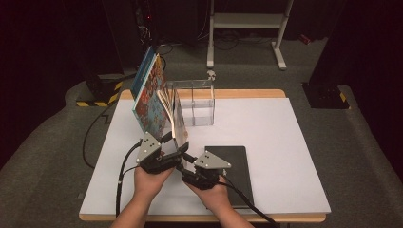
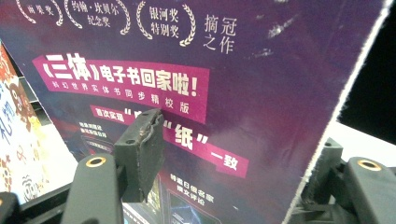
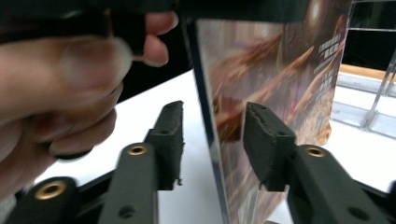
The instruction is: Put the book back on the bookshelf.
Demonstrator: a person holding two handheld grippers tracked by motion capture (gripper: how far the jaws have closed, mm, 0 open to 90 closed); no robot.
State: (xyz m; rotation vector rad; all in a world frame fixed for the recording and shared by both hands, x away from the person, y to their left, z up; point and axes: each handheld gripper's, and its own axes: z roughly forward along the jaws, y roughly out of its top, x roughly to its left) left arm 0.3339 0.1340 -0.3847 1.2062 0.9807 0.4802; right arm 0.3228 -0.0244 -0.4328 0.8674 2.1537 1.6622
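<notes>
Black jaws of the left gripper (image 2: 224, 158) frame a purple paperback (image 2: 224, 93) at close range in the left gripper view: one pad lies against the cover under a magenta banner of Chinese characters, the other sits just past the book's white page edge — whether both pads press cannot be told. Seen from the right gripper view, the right gripper (image 3: 212, 140) straddles the same book's lower edge with its jaws spread, a gap on either side of the cover, while a hand (image 3: 60, 88) holds the left gripper close by. From the high view, the paperback stands upright near the front middle of the white table (image 1: 285, 142), leaning towards a colourful picture book (image 1: 149, 97) propped beside a clear acrylic organiser (image 1: 197, 102). A black book (image 1: 237, 166) lies flat to the right — just beside the right hand.
</notes>
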